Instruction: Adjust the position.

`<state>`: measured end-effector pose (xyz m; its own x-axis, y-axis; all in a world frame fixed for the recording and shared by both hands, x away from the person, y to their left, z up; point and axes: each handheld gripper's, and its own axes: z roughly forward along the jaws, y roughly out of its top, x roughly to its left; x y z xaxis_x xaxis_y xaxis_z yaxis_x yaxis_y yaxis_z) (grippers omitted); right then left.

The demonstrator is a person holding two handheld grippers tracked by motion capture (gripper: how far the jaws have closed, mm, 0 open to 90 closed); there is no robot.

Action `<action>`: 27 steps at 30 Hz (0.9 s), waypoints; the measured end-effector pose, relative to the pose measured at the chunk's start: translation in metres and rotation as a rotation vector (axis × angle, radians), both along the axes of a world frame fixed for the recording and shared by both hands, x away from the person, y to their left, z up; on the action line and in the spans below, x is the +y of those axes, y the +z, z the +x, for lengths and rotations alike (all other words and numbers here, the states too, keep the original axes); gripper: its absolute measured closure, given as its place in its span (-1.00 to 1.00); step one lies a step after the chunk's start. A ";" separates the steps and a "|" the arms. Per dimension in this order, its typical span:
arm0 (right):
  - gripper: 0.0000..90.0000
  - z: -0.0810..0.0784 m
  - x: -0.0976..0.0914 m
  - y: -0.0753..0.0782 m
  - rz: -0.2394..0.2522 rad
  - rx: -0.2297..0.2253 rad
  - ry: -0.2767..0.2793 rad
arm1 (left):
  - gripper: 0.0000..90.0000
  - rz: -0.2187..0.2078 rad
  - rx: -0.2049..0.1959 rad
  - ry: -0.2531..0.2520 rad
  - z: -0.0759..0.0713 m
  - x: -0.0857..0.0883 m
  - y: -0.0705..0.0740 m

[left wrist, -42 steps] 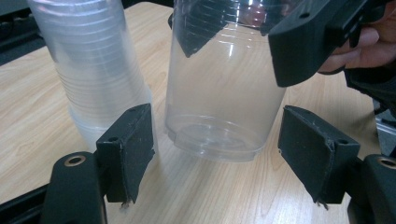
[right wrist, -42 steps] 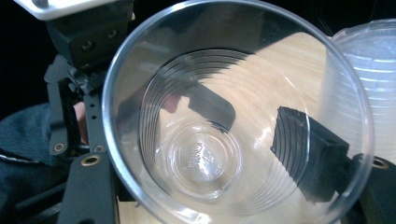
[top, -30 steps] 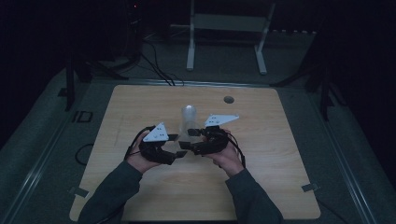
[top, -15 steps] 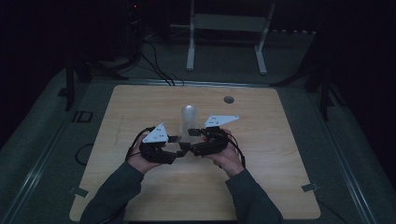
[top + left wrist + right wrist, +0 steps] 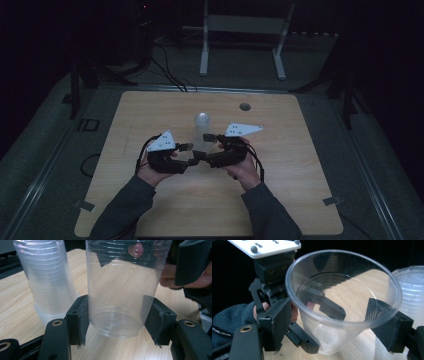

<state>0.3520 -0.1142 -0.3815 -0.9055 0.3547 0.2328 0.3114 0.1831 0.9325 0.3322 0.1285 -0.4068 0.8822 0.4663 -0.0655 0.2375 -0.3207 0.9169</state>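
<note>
Left fingers [image 5: 115,322] had clamped the cup [image 5: 120,295] near its base, upright on the desk [image 5: 15,305]. Right fingers [image 5: 337,322] were just opening, the rim between them unpressed. Handoff looked done; stack [image 5: 47,280] beside left fingers.

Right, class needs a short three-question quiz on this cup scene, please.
1. True or false: the cup is upside down.
2. Where does the left hand-held gripper clamp the cup? A: at the rim. B: near the base.
3. What stands beside the cup?
Key: 1 false, its open rim faces up. 2 B. 3 a stack of cups.
</note>
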 end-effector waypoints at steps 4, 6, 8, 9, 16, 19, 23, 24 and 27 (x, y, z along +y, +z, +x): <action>-0.53 -0.001 0.000 0.000 0.015 -0.011 -0.012 | -0.09 -0.021 0.004 0.000 0.000 -0.001 -0.003; -0.53 -0.001 0.000 0.001 0.028 -0.017 -0.022 | -0.09 -0.031 0.007 -0.004 0.000 -0.001 -0.003; -0.52 0.000 -0.001 0.001 0.040 -0.019 -0.024 | -0.09 -0.042 0.009 -0.007 0.000 -0.001 -0.004; -0.51 0.000 -0.001 0.002 0.049 -0.021 -0.028 | -0.09 -0.053 0.011 -0.009 0.000 -0.001 -0.004; -0.48 0.000 -0.003 0.004 0.100 -0.031 -0.034 | -0.09 -0.110 0.027 -0.019 0.000 0.000 -0.006; -0.48 0.000 -0.002 0.005 0.111 -0.037 -0.035 | -0.09 -0.129 0.039 -0.026 0.000 0.000 -0.008; -0.47 0.001 -0.001 0.006 0.114 -0.034 -0.035 | -0.09 -0.152 0.053 -0.036 0.002 0.000 -0.011; -0.47 0.001 0.000 0.006 0.115 -0.033 -0.036 | -0.09 -0.154 0.055 -0.039 0.001 0.000 -0.012; -0.42 0.001 0.000 0.006 0.115 -0.036 -0.032 | -0.09 -0.159 0.061 -0.044 0.001 0.000 -0.013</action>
<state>0.3531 -0.1138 -0.3758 -0.9027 0.3562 0.2414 0.2816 0.0647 0.9574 0.3334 0.1280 -0.4195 0.8937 0.4067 -0.1896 0.2834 -0.1840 0.9412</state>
